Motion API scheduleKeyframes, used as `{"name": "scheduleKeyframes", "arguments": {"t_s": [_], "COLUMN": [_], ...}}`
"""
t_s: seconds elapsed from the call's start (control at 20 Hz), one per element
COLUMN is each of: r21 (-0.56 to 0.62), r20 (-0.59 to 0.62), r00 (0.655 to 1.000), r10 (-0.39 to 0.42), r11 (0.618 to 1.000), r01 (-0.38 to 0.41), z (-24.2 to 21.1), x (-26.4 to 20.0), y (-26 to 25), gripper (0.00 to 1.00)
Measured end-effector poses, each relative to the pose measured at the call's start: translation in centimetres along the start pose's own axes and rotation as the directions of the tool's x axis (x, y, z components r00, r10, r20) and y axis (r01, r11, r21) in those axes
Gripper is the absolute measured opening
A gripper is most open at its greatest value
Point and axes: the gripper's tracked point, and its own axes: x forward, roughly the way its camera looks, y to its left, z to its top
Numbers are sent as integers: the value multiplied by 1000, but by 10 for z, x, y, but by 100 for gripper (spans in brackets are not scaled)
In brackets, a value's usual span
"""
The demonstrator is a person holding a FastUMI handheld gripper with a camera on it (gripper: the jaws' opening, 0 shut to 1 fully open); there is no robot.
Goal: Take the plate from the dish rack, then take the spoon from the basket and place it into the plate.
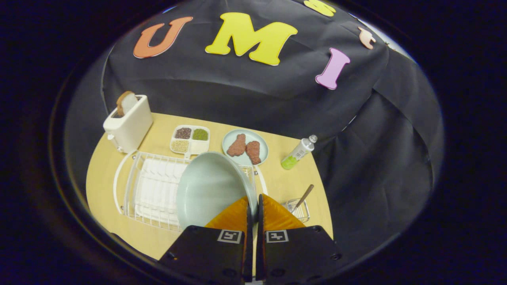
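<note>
— So, what's the gripper doing?
— Both fingers are clamped on the plate's rim; the plate stands on edge above the rack.
— And the spoon?
— At two o'clock from the fingertips, leaning in the basket on the table.

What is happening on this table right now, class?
A hand-held gripper has its fingers shut on the rim of a pale green plate, held over the white dish rack. The spoon stands in its small basket just beyond the fingers, not yet moved. A toaster and food dishes sit further back.
</note>
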Motion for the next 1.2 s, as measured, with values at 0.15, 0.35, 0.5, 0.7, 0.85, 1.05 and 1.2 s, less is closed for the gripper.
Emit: {"name": "scheduleKeyframes", "arguments": {"t_s": [0.15, 0.35, 0.5, 0.7, 0.85, 1.05, 1.2], "r21": [65, 141, 176, 262, 323, 384, 404], "r20": [-4, -6, 22, -9, -29, -64, -86], "r00": [992, 961, 949, 911, 862, 841, 850], "r10": [124, 275, 314, 412, 505, 537, 519], "r11": [990, 952, 933, 880, 821, 791, 798], "r01": [-123, -271, -313, -395, -470, -476, -447], "z": [-32, -90, -138, -203, -242, -272, -282], "x": [-5, 3, 20, 48, 64, 95, 115], "y": [-11, -32, -53, -53, -44, -35, -39], "gripper": [8, 8, 9, 8, 8, 8, 9]}}
